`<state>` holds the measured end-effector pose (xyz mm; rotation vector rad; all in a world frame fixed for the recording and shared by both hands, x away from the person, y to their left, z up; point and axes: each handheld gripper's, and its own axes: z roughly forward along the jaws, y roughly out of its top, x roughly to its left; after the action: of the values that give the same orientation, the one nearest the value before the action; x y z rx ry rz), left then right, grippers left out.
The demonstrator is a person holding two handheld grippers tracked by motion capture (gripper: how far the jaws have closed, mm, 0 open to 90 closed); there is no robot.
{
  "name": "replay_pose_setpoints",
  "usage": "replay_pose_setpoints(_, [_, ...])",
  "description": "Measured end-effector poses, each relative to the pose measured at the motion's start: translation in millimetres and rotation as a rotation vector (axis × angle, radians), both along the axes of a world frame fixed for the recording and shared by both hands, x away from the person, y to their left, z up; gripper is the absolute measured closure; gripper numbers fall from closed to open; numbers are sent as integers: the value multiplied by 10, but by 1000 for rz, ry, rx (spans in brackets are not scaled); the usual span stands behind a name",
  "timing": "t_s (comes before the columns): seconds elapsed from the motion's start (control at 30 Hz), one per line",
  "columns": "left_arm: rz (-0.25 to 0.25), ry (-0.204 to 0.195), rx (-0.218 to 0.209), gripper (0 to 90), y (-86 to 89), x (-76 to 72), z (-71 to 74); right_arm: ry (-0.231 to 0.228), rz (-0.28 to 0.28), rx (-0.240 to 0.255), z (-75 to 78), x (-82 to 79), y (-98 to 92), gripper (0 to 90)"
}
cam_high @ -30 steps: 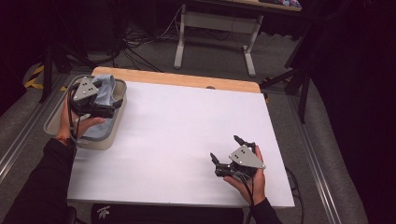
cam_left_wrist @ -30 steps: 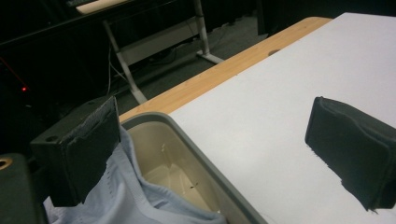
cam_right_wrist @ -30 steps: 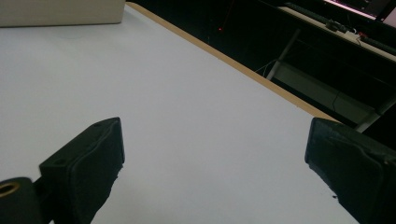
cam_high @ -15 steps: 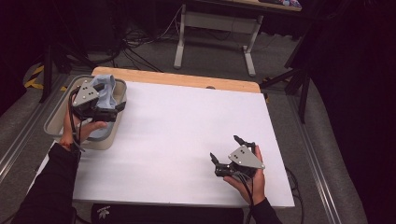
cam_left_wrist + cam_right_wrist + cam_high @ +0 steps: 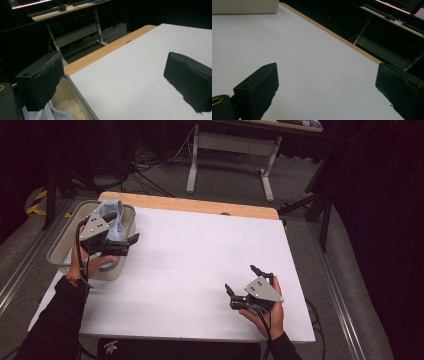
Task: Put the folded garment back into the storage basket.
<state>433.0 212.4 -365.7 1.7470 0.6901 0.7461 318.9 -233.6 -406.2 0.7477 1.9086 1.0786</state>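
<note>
Left claw (image 5: 131, 241) open, empty, over bin (image 5: 60, 251) rim w/ cloth (image 5: 114, 218).

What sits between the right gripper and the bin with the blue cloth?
Nothing: the high view shows bare white tabletop from the right gripper to the bin.

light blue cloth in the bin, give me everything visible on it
The light blue cloth looks like soft, thin fabric, crumpled with loose folds. It lies bunched in the far end of the beige plastic bin at the table's left edge, rising above the rim. The left gripper is just in front of it, jaws open and holding nothing. A pale corner also shows in the left gripper view.
</note>
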Motion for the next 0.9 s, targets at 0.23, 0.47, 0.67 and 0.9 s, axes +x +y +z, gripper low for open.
replay_pose_setpoints(0.23, [-17,-3,14,38,-104,-31,-23,-10,6,-3,8,-19,4,58])
replay_pose_setpoints(0.47, [-37,-14,17,40,-178,-70,-24,-14,6,2,14,-23,0,58])
replay_pose_setpoints(0.67, [-52,-16,0,40,-228,-95,-28,-13,6,3,15,-25,3,59])
replay_pose_setpoints(0.9, [-69,-25,6,41,-299,-129,-28,-17,7,2,18,-28,-1,59])
